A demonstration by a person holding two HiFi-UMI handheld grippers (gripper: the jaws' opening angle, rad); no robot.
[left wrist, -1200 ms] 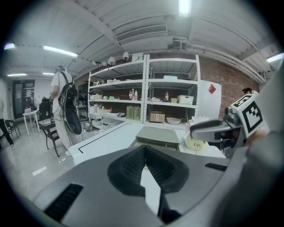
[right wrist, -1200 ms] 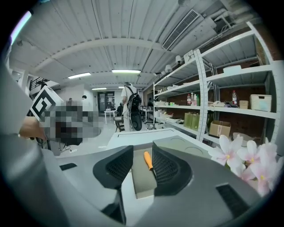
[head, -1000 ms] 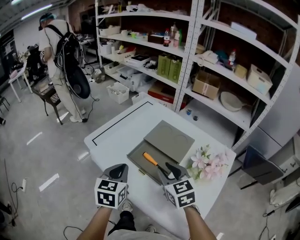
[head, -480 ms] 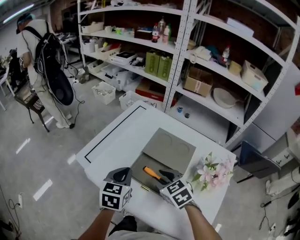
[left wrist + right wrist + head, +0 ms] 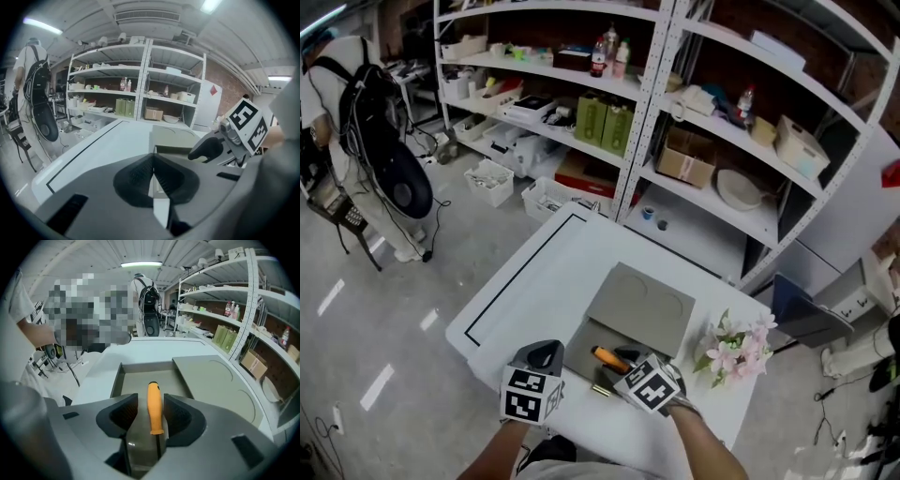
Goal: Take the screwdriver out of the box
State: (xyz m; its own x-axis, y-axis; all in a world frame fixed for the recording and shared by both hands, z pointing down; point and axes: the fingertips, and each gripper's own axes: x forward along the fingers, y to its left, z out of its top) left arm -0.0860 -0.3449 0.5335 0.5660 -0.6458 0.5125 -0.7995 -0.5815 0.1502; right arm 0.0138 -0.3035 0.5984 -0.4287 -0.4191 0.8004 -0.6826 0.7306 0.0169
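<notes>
Screwdriver (image 5: 154, 411), orange handle, lay flat inside open grey box (image 5: 131, 383); lid (image 5: 211, 380) folded flat, far side.

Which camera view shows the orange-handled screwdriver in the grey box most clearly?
The right gripper view: the orange-handled screwdriver lies large and centred between the right gripper's opening jaws. The head view shows only a small piece of handle; the left gripper view shows none.

A white table (image 5: 525, 309) stands on the grey floor (image 5: 394, 309), with a black line (image 5: 514, 284) drawn along its left edge and far corner. Directly on it lie a shallow grey box (image 5: 581, 345) (its lid (image 5: 642, 305) folded flat, away from the person) and, just to the right, pink flowers (image 5: 733, 349).
</notes>
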